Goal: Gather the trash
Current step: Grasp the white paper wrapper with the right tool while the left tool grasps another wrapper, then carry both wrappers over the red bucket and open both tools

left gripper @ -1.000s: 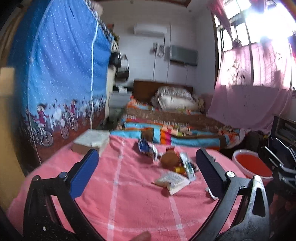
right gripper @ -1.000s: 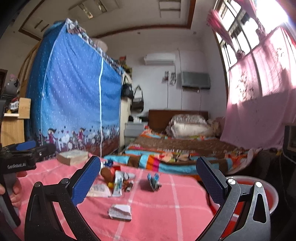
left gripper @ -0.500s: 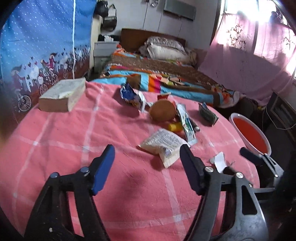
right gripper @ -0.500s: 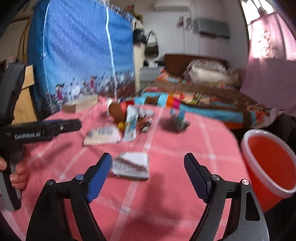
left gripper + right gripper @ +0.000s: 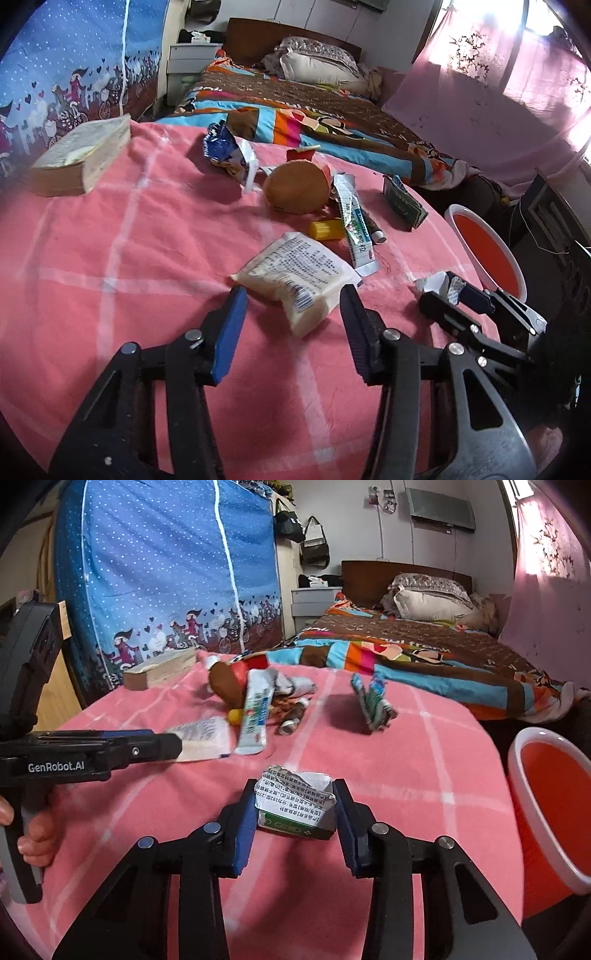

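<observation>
Right wrist view has the right gripper (image 5: 295,805) low over the pink checked cloth (image 5: 406,768), its blue-padded fingers (image 5: 245,823) set either side of a torn white-and-green carton (image 5: 295,805). Both pads sit right against the carton's sides, though whether they're actually squeezing it I cannot tell. Just off to the right, an orange bin (image 5: 550,805) with a white rim stands beside the table edge.

Over on the left wrist view, the left gripper (image 5: 291,306) has its fingers spread apart, straddling the near end of a pale printed packet (image 5: 295,273) that lies flat on the cloth; the pads don't touch it. Beyond the packet lies the rest of the litter: a flattened toothpaste tube (image 5: 354,221), a small yellow piece (image 5: 327,229), a round brown bun-like thing (image 5: 297,188), a crumpled blue wrapper (image 5: 227,151) and a dark green carton (image 5: 402,201). A thick book (image 5: 83,155) lies near the far left corner
</observation>
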A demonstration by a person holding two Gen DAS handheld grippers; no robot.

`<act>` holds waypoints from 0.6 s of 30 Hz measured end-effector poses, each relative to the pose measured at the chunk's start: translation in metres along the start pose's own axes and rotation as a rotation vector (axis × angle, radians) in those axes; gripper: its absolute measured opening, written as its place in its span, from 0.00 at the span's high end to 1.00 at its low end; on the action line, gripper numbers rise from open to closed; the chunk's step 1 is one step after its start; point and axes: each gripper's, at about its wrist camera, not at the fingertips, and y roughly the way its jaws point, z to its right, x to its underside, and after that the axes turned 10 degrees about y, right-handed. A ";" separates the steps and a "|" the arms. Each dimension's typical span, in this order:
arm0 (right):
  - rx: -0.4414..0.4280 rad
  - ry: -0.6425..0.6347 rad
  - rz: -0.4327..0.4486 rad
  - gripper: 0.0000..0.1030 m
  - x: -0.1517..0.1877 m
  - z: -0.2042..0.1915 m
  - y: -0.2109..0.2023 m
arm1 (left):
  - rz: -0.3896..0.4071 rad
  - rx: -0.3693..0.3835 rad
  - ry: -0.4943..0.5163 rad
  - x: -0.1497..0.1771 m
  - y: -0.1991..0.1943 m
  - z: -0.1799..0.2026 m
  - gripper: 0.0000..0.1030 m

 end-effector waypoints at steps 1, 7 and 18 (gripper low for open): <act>-0.002 0.005 0.006 0.65 -0.001 0.003 0.000 | -0.006 0.000 -0.005 -0.001 0.002 0.000 0.45; -0.012 0.033 0.032 0.65 0.001 0.014 0.001 | -0.031 -0.048 0.000 -0.003 0.009 0.005 0.56; -0.030 0.034 0.084 0.65 0.007 0.014 -0.010 | -0.007 -0.126 0.064 0.003 -0.001 0.020 0.70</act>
